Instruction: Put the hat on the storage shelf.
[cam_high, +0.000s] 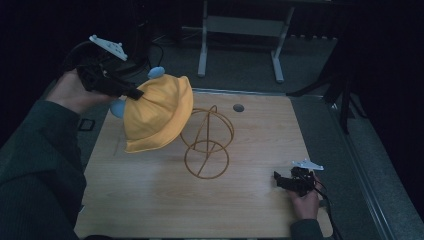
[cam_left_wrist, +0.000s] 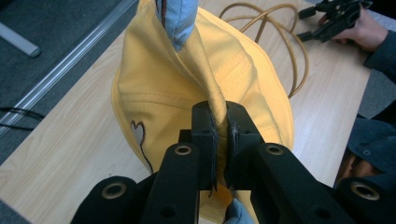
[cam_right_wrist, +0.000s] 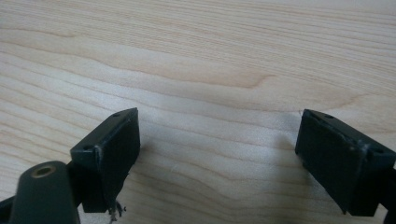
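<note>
One gripper (cam_left_wrist: 222, 133) pinching yellow hat (cam_left_wrist: 187, 93)

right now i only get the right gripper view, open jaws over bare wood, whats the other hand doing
Observer: The left gripper is shut on a fold of a yellow hat, which it holds up over the table.
Operator: anything else on the table
Observer: A wire stand made of orange hoops stands near the middle of the table, just beside the hat.
Operator: where am i relative to that
Observer: The right gripper rests low at the table's near right corner, apart from the stand, its jaws pointing toward the left.
</note>
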